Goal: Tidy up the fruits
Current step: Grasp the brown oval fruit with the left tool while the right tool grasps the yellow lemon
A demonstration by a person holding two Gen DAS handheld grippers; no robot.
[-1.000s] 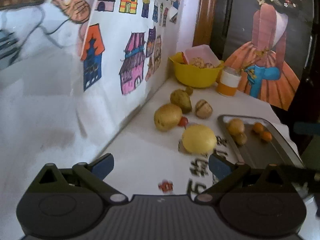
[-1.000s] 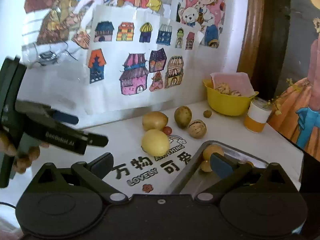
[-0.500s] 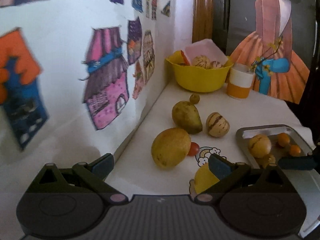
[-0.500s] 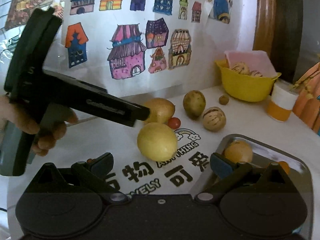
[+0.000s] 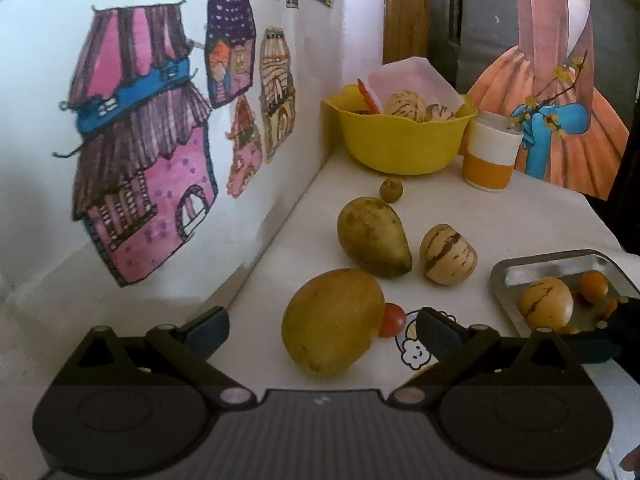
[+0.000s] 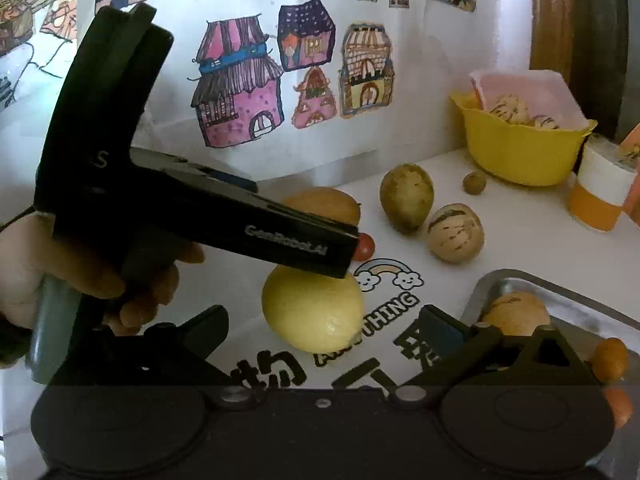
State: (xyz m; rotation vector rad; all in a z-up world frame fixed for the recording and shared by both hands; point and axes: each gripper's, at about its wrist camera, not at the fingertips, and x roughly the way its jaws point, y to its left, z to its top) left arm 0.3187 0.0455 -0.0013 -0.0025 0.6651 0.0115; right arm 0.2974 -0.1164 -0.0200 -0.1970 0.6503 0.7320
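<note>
Yellow-green oval mango (image 5: pixel 334 322) on white worktop (image 5: pixel 500 216), red cherry tomato (image 5: pixel 393 319) touching.
Your left claw (image 5: pixel 322 326) gapes around it; right claw (image 6: pixel 324 330) wide, empty.

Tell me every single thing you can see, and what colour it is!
mango: 1, yellow-green, between the left jaws
lemon: 1, yellow, below the left gripper
cherry tomato: 1, red, touching the mango
pear: 1, green-brown, behind the mango
striped melon: 1, cream, right of the pear
small round fruit: 1, brown, before the bowl
bowl: 1, yellow, at the back, holding striped fruit
cup: 1, white and orange, beside the bowl
tray: 1, silver, on the right, holding fruit
house drawings: several, colourful, on the wall
left gripper: black, open
right gripper: black, open
hand: holding the left gripper
</note>
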